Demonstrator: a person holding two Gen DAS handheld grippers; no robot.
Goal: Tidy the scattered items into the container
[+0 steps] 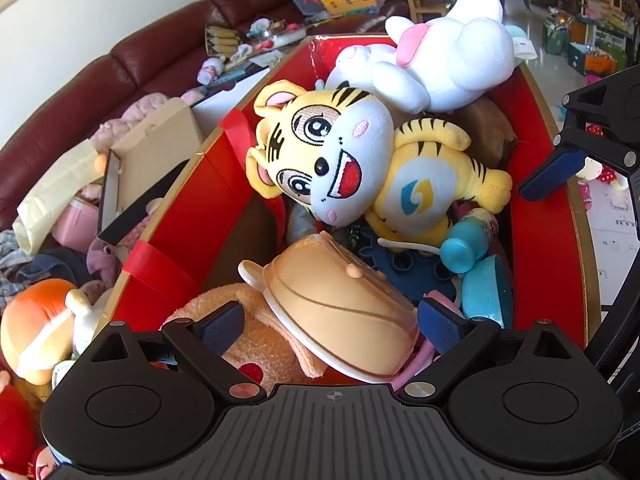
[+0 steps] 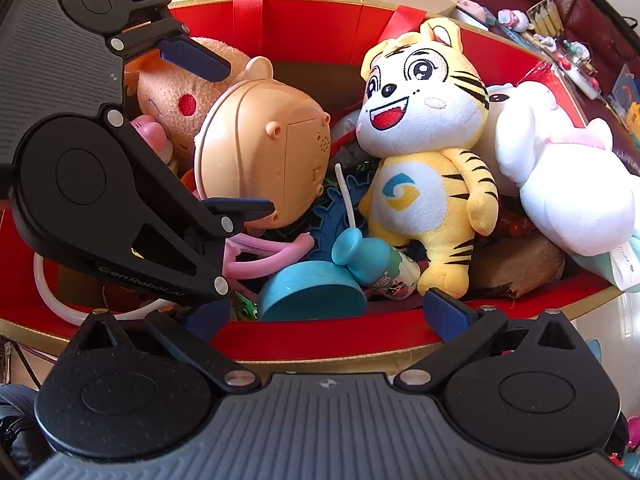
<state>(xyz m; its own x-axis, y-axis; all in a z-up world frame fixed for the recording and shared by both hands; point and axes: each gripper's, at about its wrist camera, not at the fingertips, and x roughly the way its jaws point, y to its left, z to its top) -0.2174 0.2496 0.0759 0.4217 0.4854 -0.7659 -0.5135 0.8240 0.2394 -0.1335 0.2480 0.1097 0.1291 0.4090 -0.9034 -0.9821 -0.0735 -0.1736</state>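
From the left wrist view, the left claw hangs over the near end of the red container with its fingers spread wide on either side of the tan plastic toy; whether the pads touch its shell I cannot tell, but they are not clenched on it; the toy lies tilted inside the container, resting on a tan plush. It looks a hard, smooth, hollow shell, so probably light but slippery; its white rim seems the surest place to hold. Beyond it lie the tiger plush and a white plush, both soft and easy to squeeze anywhere; a teal bottle and teal bowl sit to the right. Outside the container, an orange plush and a cardboard box lie against a dark red sofa; these are probably what remains to tidy.

From the right wrist view, the right claw is released and empty, poised at the container's near wall; the left claw brackets the tan plastic toy; the crowded pile leaves little free room.
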